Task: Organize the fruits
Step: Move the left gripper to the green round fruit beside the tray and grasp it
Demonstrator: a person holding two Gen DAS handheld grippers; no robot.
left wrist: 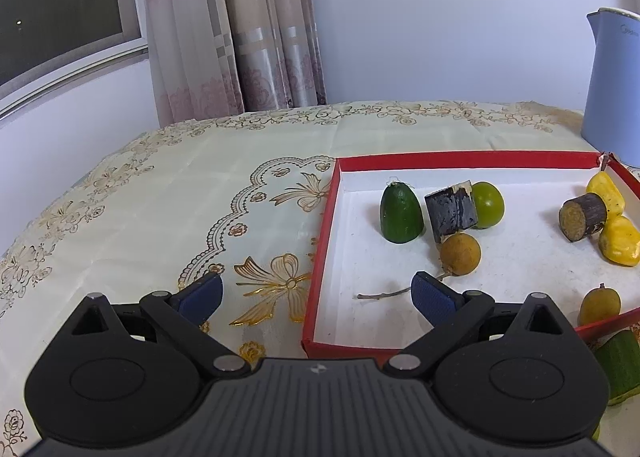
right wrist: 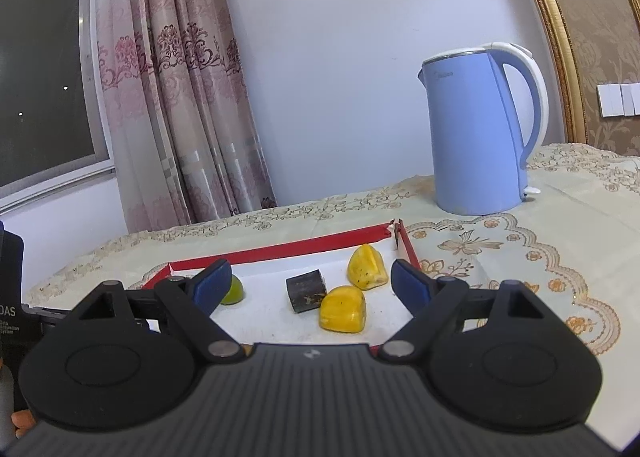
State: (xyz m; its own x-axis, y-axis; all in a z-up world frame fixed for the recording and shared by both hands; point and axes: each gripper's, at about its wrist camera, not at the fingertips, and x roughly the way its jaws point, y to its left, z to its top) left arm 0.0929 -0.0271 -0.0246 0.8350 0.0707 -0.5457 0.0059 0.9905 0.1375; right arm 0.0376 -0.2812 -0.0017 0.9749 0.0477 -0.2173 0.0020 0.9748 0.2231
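Green fruit (left wrist: 401, 213) upright, stem end up.

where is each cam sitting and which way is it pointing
Left wrist: on the left gripper, angled down at the red tray's near left corner; both fingers show, open.
Right wrist: on the right gripper, nearly level across the tray toward the blue kettle; both fingers show, open, empty.
Shared: tray, kettle, yellow fruits, curtain.

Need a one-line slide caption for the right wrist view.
Open right tongs hover over red tray holding two yellow fruits, a dark block; blue kettle behind.
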